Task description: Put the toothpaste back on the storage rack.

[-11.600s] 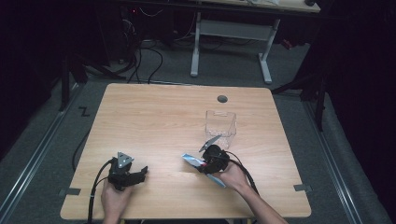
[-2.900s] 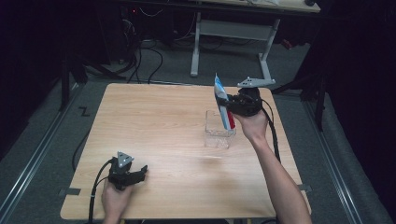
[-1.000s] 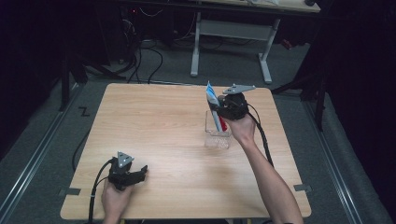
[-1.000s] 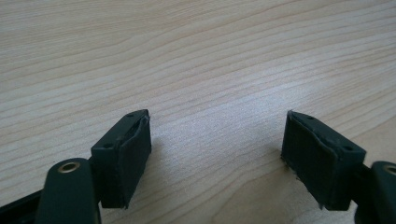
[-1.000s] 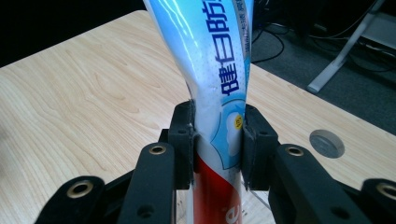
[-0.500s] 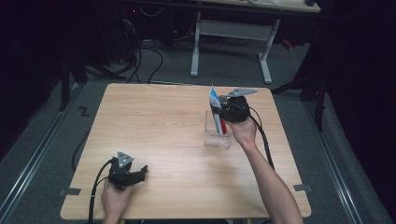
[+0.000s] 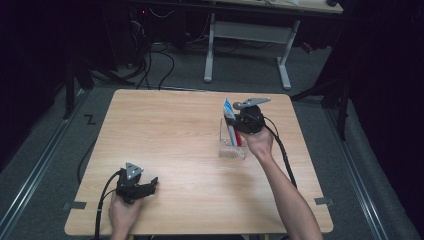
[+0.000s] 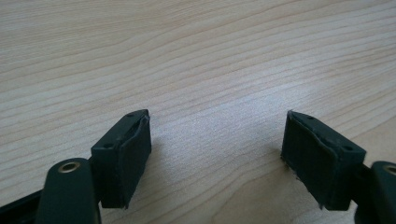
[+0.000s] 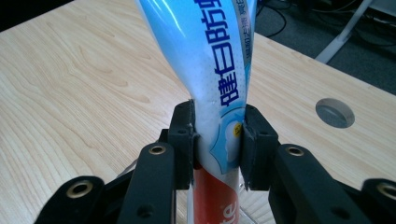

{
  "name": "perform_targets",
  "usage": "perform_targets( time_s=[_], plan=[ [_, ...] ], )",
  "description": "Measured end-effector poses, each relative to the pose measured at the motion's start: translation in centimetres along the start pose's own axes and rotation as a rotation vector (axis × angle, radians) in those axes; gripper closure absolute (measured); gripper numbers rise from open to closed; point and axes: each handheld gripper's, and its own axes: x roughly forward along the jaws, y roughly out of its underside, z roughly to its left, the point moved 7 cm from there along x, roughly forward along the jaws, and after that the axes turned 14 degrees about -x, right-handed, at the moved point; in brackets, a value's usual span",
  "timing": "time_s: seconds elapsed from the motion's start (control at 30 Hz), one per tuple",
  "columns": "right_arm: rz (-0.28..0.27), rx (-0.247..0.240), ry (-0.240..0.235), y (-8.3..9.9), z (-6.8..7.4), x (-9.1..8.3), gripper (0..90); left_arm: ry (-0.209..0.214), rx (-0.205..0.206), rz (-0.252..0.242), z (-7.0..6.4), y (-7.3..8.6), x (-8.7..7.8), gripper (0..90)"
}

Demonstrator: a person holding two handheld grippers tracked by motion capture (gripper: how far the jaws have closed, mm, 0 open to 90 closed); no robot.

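Observation:
A blue, white and red toothpaste tube [image 7: 231, 125] stands upright with its lower end inside a clear plastic box [image 7: 231, 150] right of the table's middle. My right gripper [image 7: 239, 121] is shut on the tube, just above the box. In the right gripper view the two pads pinch the toothpaste tube [image 9: 212, 84] at its middle, between the right gripper's [image 9: 217, 140] jaws. My left gripper [image 7: 150, 186] rests on the wooden table [image 7: 165, 130] near the front left. Its jaws stand wide apart over bare wood, and the left gripper [image 8: 215, 149] holds nothing.
A round grey cable hole [image 9: 335, 112] sits in the tabletop beyond the box. Behind the table stands a white desk frame [image 7: 245, 45] with cables on the floor. Dark surroundings lie on both sides.
My right gripper carried the toothpaste tube from the front of the table up over the clear box and lowered it in during the last second. The left gripper stayed still.

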Motion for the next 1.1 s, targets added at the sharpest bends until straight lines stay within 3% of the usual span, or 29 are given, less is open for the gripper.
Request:
perform_targets(
  time_s=[0.4, 0.7, 1.0, 1.1],
  plan=[
    [0.017, 0.04, -0.015, 1.6, -0.3, 0.6, 69.6, -0.002, 0.003, 0.001, 0.0, 0.0, 0.0, 24.5],
    [0.019, 0.01, -0.018, 1.3, 0.4, 1.0, 69.3, -0.003, 0.003, 0.001, 0.0, 0.0, 0.0, 24.5],
    [0.001, 0.052, -0.034, 1.2, 0.4, 1.5, 67.7, -0.003, 0.003, 0.001, 0.0, 0.0, 0.0, 24.5],
    [0.001, 0.043, -0.034, 1.2, 0.5, 1.6, 67.2, -0.003, 0.003, 0.001, 0.0, 0.0, 0.0, 24.5]
  ],
)
